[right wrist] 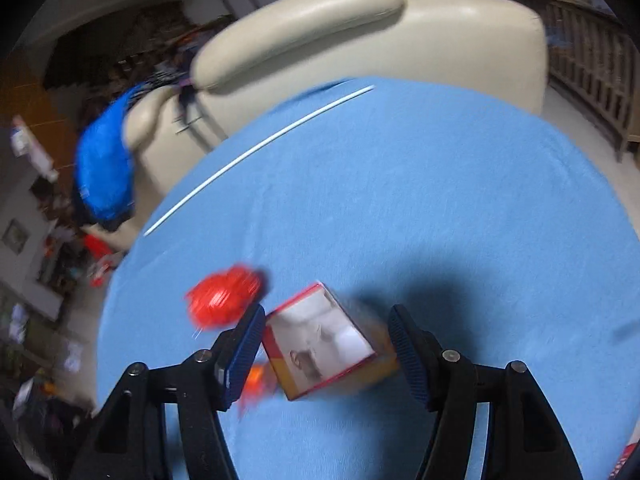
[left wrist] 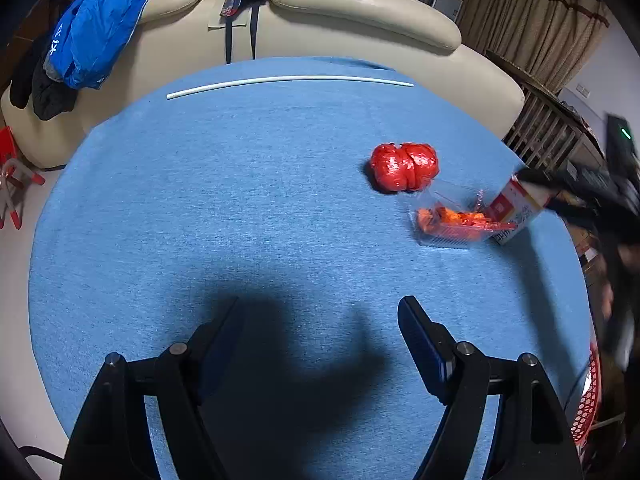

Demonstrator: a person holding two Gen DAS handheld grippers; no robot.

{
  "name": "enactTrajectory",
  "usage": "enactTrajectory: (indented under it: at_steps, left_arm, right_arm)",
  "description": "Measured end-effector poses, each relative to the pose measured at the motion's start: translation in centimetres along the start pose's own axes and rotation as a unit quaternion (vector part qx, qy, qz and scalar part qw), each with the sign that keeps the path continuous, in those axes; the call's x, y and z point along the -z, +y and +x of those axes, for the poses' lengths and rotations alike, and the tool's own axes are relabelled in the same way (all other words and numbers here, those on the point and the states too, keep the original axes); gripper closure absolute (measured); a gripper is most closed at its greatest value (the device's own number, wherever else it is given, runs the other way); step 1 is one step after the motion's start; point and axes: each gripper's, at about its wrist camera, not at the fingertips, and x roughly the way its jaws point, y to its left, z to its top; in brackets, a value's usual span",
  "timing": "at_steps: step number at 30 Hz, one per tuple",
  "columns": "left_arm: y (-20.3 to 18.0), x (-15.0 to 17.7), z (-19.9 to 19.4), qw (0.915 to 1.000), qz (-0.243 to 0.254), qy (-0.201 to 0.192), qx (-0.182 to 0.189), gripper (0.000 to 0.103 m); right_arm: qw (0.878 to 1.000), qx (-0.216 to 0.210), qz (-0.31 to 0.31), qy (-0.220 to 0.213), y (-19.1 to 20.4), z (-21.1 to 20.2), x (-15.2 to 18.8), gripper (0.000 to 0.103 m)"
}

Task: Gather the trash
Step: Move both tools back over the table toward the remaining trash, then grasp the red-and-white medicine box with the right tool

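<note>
A round table [left wrist: 240,200] covered in light blue felt-like cloth fills the middle of both views. Behind it, across the top of the left wrist view, runs a cream leather sofa [left wrist: 360,4]; at the upper left a bright blue jacket [left wrist: 96,28] with white lettering too distorted to read hangs over its arm. A thin white rod [left wrist: 288,79] lies along the far edge of the table. At the upper right hang brown curtains [left wrist: 532,20] above a wooden slatted railing [left wrist: 548,128].

Right of centre on the cloth sits a crumpled shiny red plastic bag [left wrist: 404,167]. Just beside it, lower right, is a clear plastic tray holding orange scraps [left wrist: 452,222], and touching that a red-and-white cardboard carton [left wrist: 514,210] whose printing is too small to read. A red mesh basket [left wrist: 588,404] shows at the lower right edge.

The left gripper [left wrist: 320,320], at the bottom of its view, stands partly open over bare cloth, nothing between its fingers.

In the blurred right wrist view, the right gripper [right wrist: 326,336] has the carton [right wrist: 320,340] tilted between its fingers; the left pad seems to touch it, and a gap shows at the right pad, so it is not clamped.
</note>
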Motion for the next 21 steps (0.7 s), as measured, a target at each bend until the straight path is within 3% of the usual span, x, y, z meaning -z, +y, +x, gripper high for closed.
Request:
enactTrajectory:
  at_steps: [4,9,11,13,16,18,21]
  left_arm:
    - [0.2,0.4,0.0,1.0000,0.007,0.003,-0.006,0.024]
    - [-0.2,-0.2,0.0,1.0000,0.005,0.001,-0.005,0.024]
    - [-0.7,-0.5,-0.1,1.0000,0.008,-0.001,-0.003,0.024]
    - [-1.2,-0.5,-0.2,0.9999,0.010,-0.003,-0.003,0.024]
    - [-1.6,-0.3,-0.3,0.9999,0.011,-0.002,0.000,0.024]
    - [-1.6,0.0,-0.3,0.9999,0.013,0.001,0.000,0.024]
    - [-1.1,0.2,-0.7,0.9999,0.010,-0.001,0.000,0.024]
  right_arm:
    - [0.994,-0.069,-0.082,0.023,2.1,-3.0,5.6,0.035]
    - [0.997,-0.045,-0.068,0.017,0.2,-5.3,9.1,0.035]
    - [0.998,-0.027,-0.057,-0.003,-0.6,-5.8,8.6,0.035]
    - [0.999,-0.034,-0.020,-0.013,-1.7,-6.3,7.6,0.028]
    - [0.994,-0.071,0.068,-0.039,-3.6,-5.4,4.9,0.026]
    - [0.988,-0.105,0.112,-0.032,-4.2,-3.8,3.8,0.025]
    - [0.989,-0.106,0.104,-0.025,-3.9,-1.8,3.2,0.024]
